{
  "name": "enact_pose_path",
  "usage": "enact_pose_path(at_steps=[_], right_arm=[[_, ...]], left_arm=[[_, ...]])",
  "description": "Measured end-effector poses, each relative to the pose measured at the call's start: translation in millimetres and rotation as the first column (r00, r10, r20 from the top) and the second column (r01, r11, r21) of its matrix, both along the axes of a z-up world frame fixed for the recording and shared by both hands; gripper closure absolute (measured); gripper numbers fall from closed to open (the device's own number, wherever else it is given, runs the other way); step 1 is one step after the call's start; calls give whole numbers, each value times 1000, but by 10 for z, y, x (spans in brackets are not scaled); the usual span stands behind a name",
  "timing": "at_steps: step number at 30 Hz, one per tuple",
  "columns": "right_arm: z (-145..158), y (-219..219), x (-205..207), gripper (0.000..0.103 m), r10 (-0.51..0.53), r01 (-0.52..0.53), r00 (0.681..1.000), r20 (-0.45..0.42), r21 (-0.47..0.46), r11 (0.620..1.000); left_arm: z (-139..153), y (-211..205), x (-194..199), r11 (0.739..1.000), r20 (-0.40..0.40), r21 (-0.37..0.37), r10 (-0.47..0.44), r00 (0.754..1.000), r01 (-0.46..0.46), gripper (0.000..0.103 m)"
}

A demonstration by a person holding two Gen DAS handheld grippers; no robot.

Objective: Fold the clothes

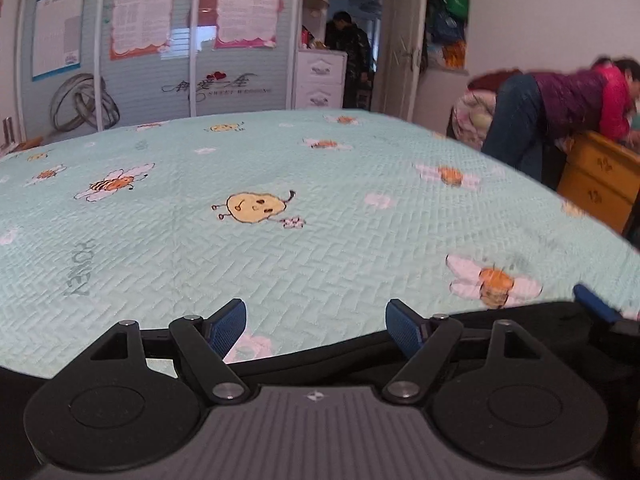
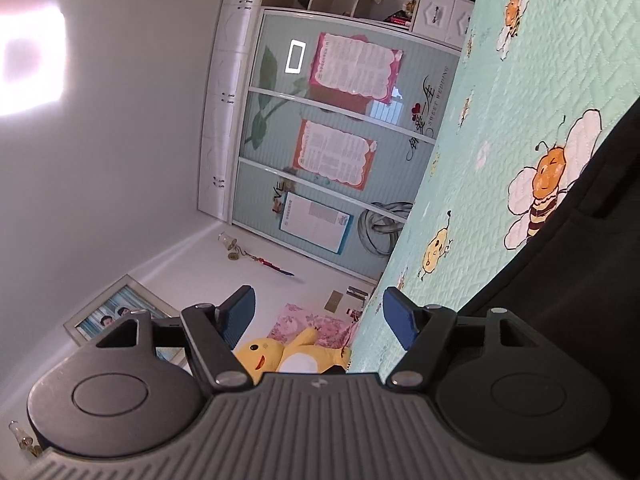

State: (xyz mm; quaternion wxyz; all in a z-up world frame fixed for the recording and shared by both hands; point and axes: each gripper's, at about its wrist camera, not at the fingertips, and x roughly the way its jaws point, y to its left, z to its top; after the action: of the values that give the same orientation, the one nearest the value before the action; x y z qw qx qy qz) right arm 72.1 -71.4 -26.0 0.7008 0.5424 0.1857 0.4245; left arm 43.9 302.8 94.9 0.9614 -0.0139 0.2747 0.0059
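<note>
Both grippers hang spread and empty, the left gripper [image 1: 316, 326] low over the bee-print bedspread [image 1: 280, 168] and the right gripper [image 2: 318, 320] rolled sideways, likely lining up on the dark garment [image 2: 580, 280] along each frame's lower right edge

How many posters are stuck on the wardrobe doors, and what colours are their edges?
Pink-edged poster: 1
Orange-edged poster: 1
Blue-edged poster: 1
Total: 3
</note>
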Motion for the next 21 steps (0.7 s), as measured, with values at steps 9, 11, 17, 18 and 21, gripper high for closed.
enact_pose_path(at_steps=[9, 11, 17, 18, 21], right_arm=[[11, 69, 30, 32, 11, -11, 1000, 0, -29, 1000], [26, 68, 31, 32, 8, -7, 1000, 6, -34, 999], [53, 29, 23, 31, -8, 9, 1000, 16, -38, 999], [53, 23, 24, 31, -10, 11, 1000, 15, -39, 999], [52, 15, 34, 31, -11, 12, 1000, 10, -45, 999]], left_arm=[[-185, -1, 90, 985, -85, 107, -126, 988, 135, 23], [-239, -38, 149, 976, -115, 127, -164, 980, 178, 23], [-371, -141, 379, 939, -199, 166, -267, 943, 300, 23], [-380, -134, 414, 936, -210, 161, -277, 938, 313, 23], [-408, -112, 517, 926, -242, 145, -309, 920, 349, 23]])
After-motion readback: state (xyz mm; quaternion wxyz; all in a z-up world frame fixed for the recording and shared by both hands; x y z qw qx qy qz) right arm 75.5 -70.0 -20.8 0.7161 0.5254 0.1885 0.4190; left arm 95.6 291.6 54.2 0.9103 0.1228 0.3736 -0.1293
